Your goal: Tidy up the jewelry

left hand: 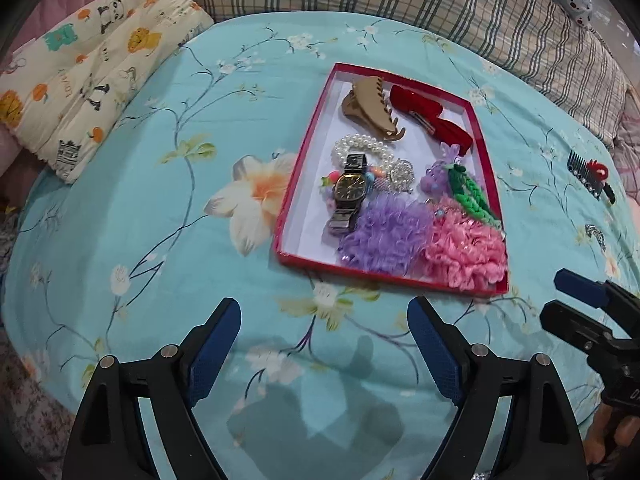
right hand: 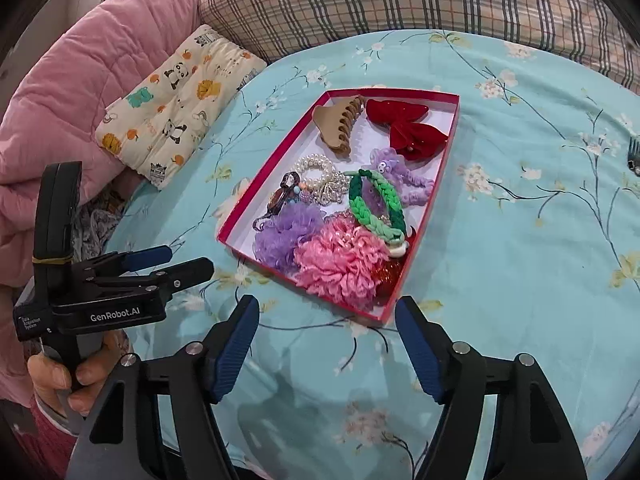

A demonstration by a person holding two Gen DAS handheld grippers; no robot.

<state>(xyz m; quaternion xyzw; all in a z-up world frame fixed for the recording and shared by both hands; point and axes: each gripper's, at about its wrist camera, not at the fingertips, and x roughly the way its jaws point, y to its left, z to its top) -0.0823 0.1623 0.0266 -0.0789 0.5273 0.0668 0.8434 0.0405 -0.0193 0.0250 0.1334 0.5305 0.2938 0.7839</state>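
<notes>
From the left wrist camera, the left gripper (left hand: 324, 320) hangs over the blue flower bedsheet (left hand: 160, 240) with its jaws wide open and nothing in them. The red box (left hand: 288, 200) sits just ahead, full of jewelry and hair things. A metal watch (left hand: 349, 192) lies on a pearl bracelet (left hand: 360, 148); I think it is heavy, hard and a bit slippery, so the thin strap looks like the best place to pinch. The purple scrunchie (left hand: 384, 236) and pink scrunchie (left hand: 466, 252) look soft and light and would squash. Far off to the right, outside the box, a black comb clip (left hand: 590, 174) lies on the sheet, and the right gripper (left hand: 560, 296) peeks in at the edge. From the right wrist camera, the right gripper (right hand: 328, 320) is wide open too and holds nothing, close to the near corner of the box. The tan claw clip (right hand: 336, 128) looks stiff and its teeth may snag. The red bow (right hand: 404, 130) looks soft, and the green braided band (right hand: 376, 204) looks bendy, easy to pinch on one side. The left gripper (right hand: 188, 262) shows on the left, open and holding nothing
</notes>
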